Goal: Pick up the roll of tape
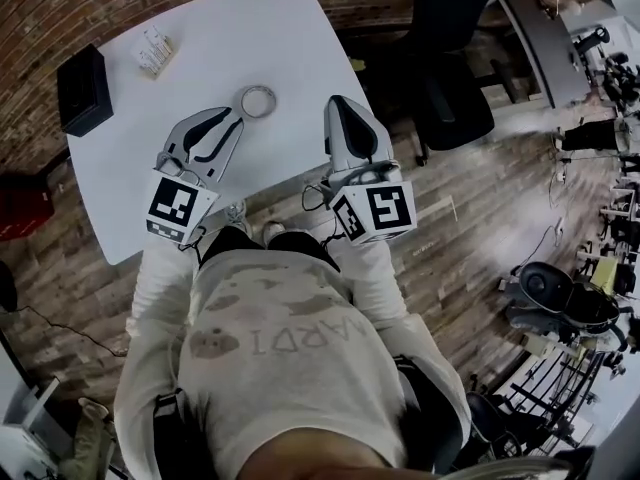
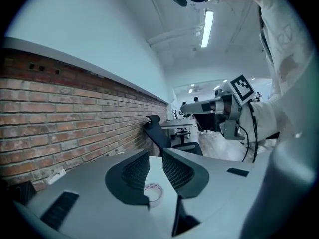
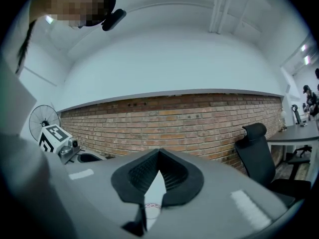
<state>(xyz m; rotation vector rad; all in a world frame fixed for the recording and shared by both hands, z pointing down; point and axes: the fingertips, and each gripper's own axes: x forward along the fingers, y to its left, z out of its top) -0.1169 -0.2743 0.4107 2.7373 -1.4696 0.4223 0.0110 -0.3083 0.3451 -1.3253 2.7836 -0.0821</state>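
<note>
Head view: roll of tape (image 1: 258, 101) flat on white counter (image 1: 250, 28), just beyond left gripper (image 1: 236, 118). Left jaws narrowly apart, empty; right gripper (image 1: 336, 102) jaws closed together.

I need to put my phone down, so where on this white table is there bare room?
Widest bare patch: the far right part of the table, beyond the roll of tape and right of the small pack. A second lies between the black box and the left gripper. Crowded: the near edge, where it and the right gripper flank the tape.
</note>
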